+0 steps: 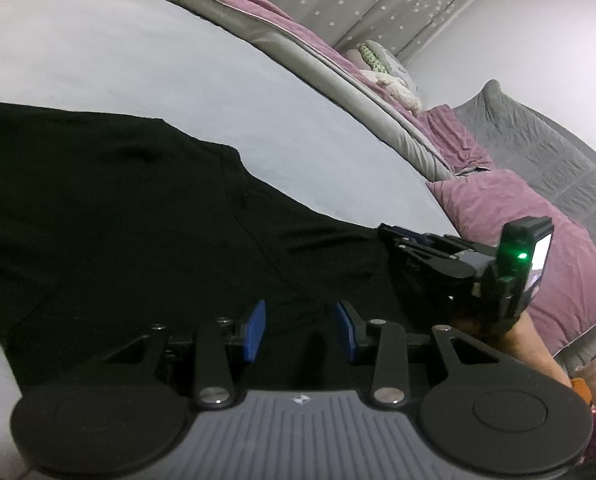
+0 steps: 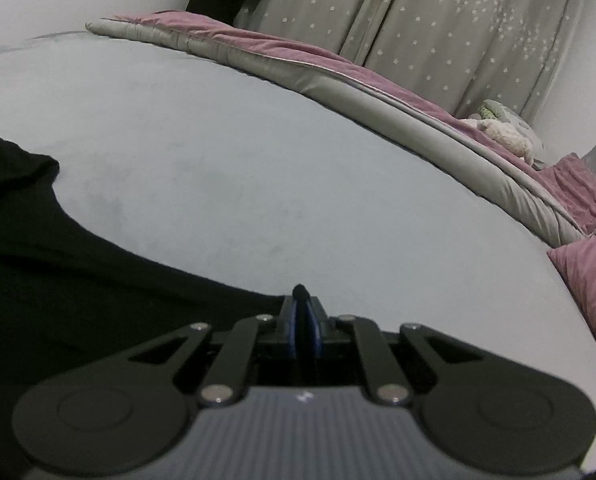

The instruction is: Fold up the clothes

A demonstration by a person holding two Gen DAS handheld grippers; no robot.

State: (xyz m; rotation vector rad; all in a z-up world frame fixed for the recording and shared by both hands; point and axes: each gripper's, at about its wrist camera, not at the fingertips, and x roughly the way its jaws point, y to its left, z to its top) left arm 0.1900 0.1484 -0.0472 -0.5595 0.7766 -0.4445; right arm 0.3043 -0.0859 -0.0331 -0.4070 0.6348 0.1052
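Left gripper hovers with blue pads apart over matte black garment; right gripper pinches a small bunch of its hem. Garment lies flat on smooth pale-blue bed sheet. Beyond, quilted grey-and-mauve duvet, star-print curtain.

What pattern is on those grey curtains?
Small white stars on the grey curtains, clearest in the right wrist view.

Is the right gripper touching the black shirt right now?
Touching. In the right wrist view, the right gripper has its blue pads closed on a pinch of the black shirt, with a nub of fabric poking out at the fingertips.
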